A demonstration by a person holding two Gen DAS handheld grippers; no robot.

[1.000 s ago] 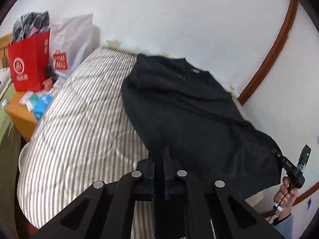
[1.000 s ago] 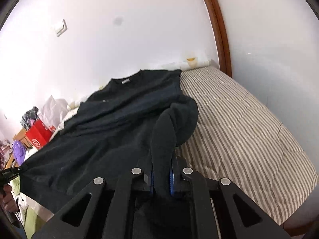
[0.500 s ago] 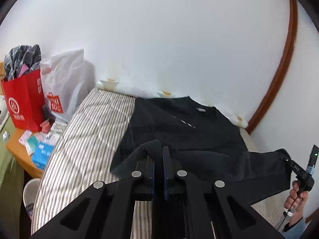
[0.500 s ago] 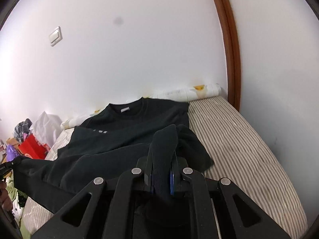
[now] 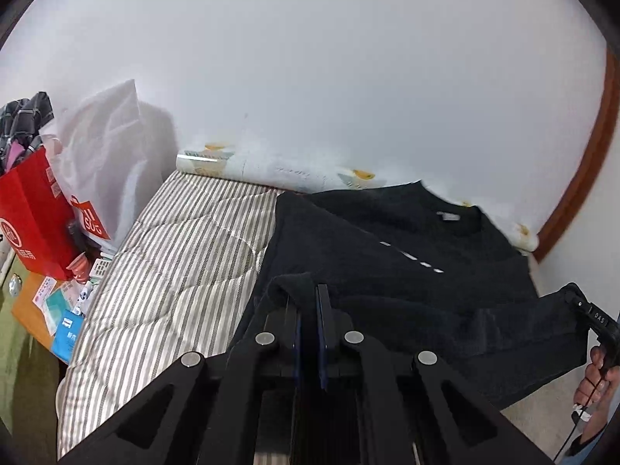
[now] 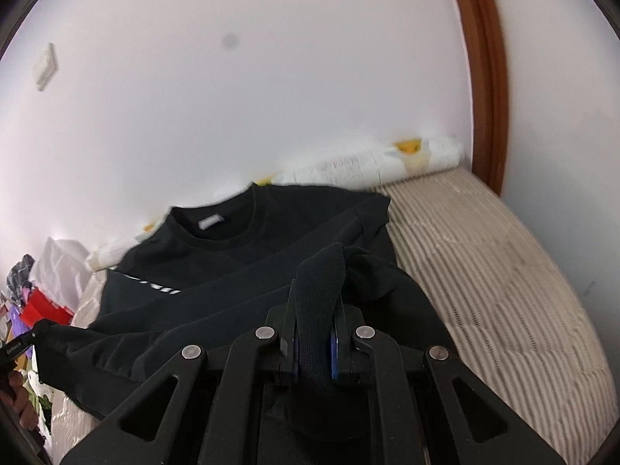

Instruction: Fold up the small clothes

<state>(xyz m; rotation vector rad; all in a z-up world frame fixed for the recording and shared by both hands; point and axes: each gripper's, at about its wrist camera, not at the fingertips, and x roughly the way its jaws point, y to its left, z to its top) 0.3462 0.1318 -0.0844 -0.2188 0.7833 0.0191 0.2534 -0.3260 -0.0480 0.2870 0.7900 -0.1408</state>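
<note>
1. Sweatshirt (image 5: 407,271), black, is lying collar-first at 12 o'clock on the striped mattress (image 5: 174,263); its hem is hanging lifted at 6 o'clock.
2. Left gripper (image 5: 308,310) is pinching one hem corner, jaws nearly together.
3. Right gripper (image 6: 316,310) is clamping a thicker bunch of fabric.
4. Judgement: cloth is behaving soft, limp, light; thick knit is sagging between grips. Corners are serving best as holds; a thin pinch is risking slip.

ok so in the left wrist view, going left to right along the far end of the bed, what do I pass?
Red bag → white plastic bag → striped mattress → black sweatshirt → wooden trim.
</note>
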